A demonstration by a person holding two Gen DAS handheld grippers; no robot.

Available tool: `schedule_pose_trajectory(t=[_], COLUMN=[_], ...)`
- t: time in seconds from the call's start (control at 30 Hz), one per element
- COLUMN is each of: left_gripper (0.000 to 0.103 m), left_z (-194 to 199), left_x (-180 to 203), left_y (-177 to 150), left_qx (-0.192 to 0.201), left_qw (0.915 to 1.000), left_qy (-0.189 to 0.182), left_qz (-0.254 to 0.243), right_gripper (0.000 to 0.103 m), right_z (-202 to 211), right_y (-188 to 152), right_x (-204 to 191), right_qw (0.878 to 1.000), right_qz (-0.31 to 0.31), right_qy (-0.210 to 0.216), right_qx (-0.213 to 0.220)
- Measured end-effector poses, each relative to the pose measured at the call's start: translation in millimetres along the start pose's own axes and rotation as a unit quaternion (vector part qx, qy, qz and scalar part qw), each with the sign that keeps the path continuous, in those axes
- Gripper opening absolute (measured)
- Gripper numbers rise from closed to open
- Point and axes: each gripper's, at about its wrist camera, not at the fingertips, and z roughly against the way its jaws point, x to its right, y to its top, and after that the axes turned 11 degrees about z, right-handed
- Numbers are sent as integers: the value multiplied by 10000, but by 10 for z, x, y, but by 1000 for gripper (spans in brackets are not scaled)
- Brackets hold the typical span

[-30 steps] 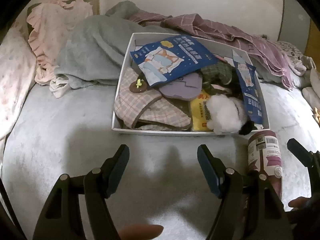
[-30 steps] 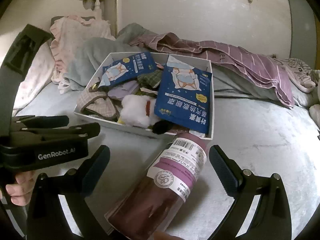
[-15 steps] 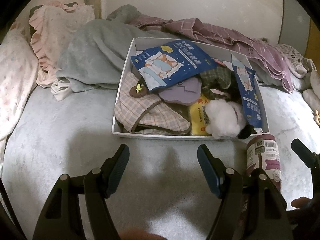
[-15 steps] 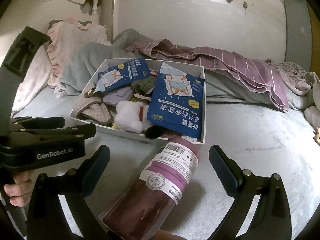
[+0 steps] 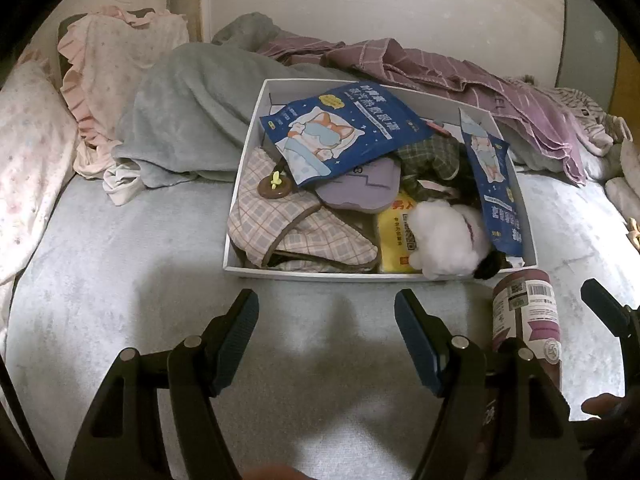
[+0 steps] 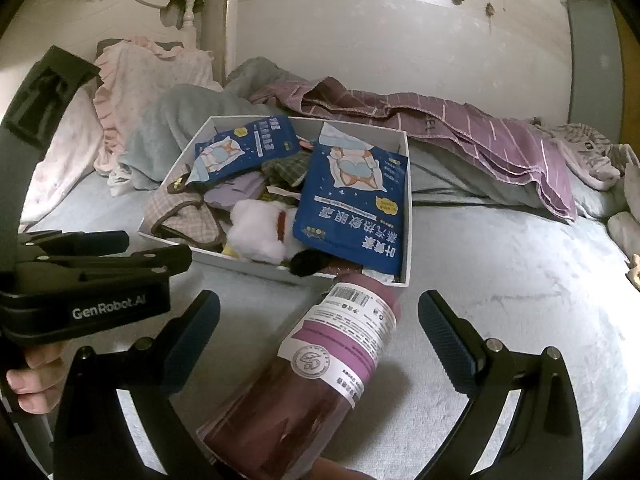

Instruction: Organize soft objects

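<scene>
While both claws stand spread and empty, the left claw (image 5: 326,336) hovers near the white box of soft items (image 5: 240,216); the right claw (image 6: 318,338) straddles the maroon labelled bottle (image 6: 320,364) on the bed, likely ready to grip.

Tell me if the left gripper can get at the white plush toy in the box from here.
Probably yes: the left gripper is open, with bare bedding ahead, and the plush toy lies uncovered on top behind the box's low front wall.
</scene>
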Motion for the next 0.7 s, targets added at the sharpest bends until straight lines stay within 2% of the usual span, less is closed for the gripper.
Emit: schedule_pose_trajectory(t=[0.7], left_gripper=[71], left_z=[8], left_x=[40], left_y=[-15], left_qx=[32], left_qw=[9999], left_qy=[59], left_qz=[-96], right_gripper=[100], right_z=[-2], right_y=[2], right_x=[11], right_qw=[10000], right_qz=[-43], right_qy=[-7], right_qx=[-18])
